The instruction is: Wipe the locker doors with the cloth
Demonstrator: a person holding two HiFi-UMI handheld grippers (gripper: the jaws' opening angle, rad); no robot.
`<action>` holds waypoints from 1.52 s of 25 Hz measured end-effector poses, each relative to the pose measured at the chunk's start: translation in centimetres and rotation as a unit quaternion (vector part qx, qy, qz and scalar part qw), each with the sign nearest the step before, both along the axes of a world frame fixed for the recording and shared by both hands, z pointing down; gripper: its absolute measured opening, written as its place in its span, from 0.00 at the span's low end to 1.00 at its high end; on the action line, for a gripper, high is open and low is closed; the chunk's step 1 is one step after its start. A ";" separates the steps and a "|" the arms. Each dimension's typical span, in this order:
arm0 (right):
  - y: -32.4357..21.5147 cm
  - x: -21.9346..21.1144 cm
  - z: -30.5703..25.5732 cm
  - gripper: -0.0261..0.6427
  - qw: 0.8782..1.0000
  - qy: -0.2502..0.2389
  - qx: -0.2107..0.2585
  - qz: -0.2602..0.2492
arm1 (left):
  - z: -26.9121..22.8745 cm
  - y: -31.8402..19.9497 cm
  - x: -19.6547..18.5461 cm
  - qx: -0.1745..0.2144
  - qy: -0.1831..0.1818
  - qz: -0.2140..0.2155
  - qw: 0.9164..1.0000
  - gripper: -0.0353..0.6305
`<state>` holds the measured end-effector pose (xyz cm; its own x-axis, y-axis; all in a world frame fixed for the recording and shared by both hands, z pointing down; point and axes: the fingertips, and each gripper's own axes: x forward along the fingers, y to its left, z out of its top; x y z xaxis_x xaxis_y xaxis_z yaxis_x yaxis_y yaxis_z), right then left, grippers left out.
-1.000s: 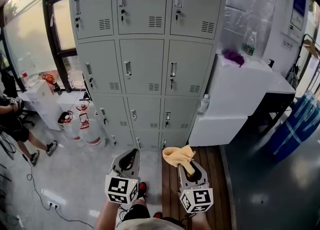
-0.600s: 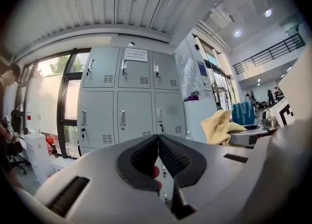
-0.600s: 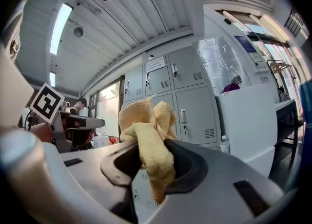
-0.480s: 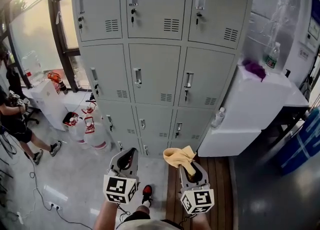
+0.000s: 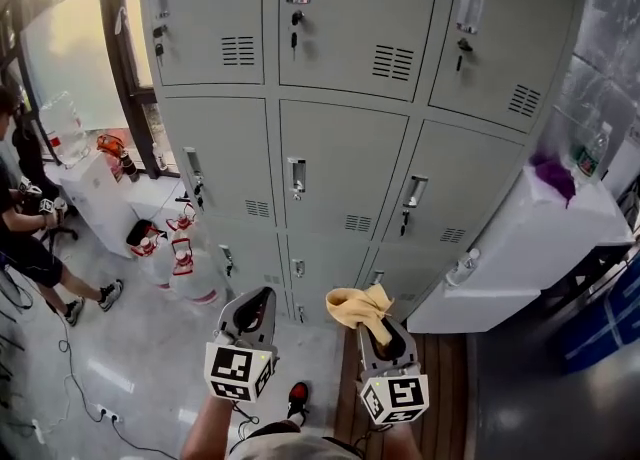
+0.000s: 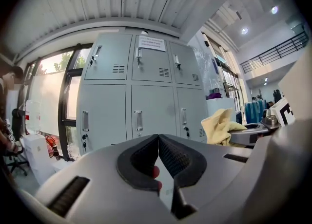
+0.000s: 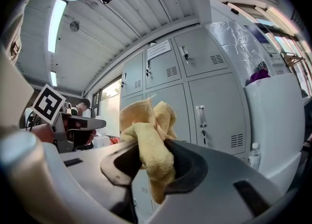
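Observation:
A bank of grey metal lockers (image 5: 340, 163) fills the head view ahead, each door with a handle, a keyhole and a vent. My right gripper (image 5: 372, 320) is shut on a bunched yellow cloth (image 5: 361, 308), which sticks up out of its jaws short of the doors. In the right gripper view the cloth (image 7: 148, 142) hangs pinched between the jaws, with the lockers (image 7: 195, 96) behind it. My left gripper (image 5: 256, 304) is shut with nothing in it, level with the right one. The left gripper view shows the closed pads (image 6: 171, 157) and the lockers (image 6: 141, 96).
A white cabinet (image 5: 520, 253) stands right of the lockers with a purple rag (image 5: 553, 176) and a bottle (image 5: 590, 153) on top. Red fire extinguishers (image 5: 180, 253) and a white box (image 5: 95, 193) sit on the floor at left. A person (image 5: 30, 238) sits at far left.
The lockers have grown larger and closer in the head view; both grippers have come nearer to them. The cloth stays held in the right gripper.

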<state>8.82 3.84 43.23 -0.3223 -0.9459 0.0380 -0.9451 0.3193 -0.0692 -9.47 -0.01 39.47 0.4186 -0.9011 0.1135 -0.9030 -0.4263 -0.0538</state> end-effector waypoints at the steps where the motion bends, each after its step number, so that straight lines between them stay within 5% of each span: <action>1: -1.2 -0.3 -0.1 0.23 1.000 0.002 0.000 -0.001 | -0.1 -1.2 -0.4 0.001 0.001 -0.001 1.000 0.09; 16: -16.2 -5.7 -4.0 0.23 0.999 -0.012 0.040 -0.024 | -0.7 -14.7 -4.9 0.013 0.010 -0.005 1.000 0.09; 28: -21.5 -9.7 -13.8 0.23 0.990 -0.013 0.129 -0.047 | -0.4 -17.4 -6.5 0.011 0.013 -0.016 1.000 0.09; 38: -25.2 -11.0 -16.7 0.23 0.988 -0.038 0.137 -0.062 | -1.1 -18.2 -7.9 0.019 0.010 -0.040 0.999 0.09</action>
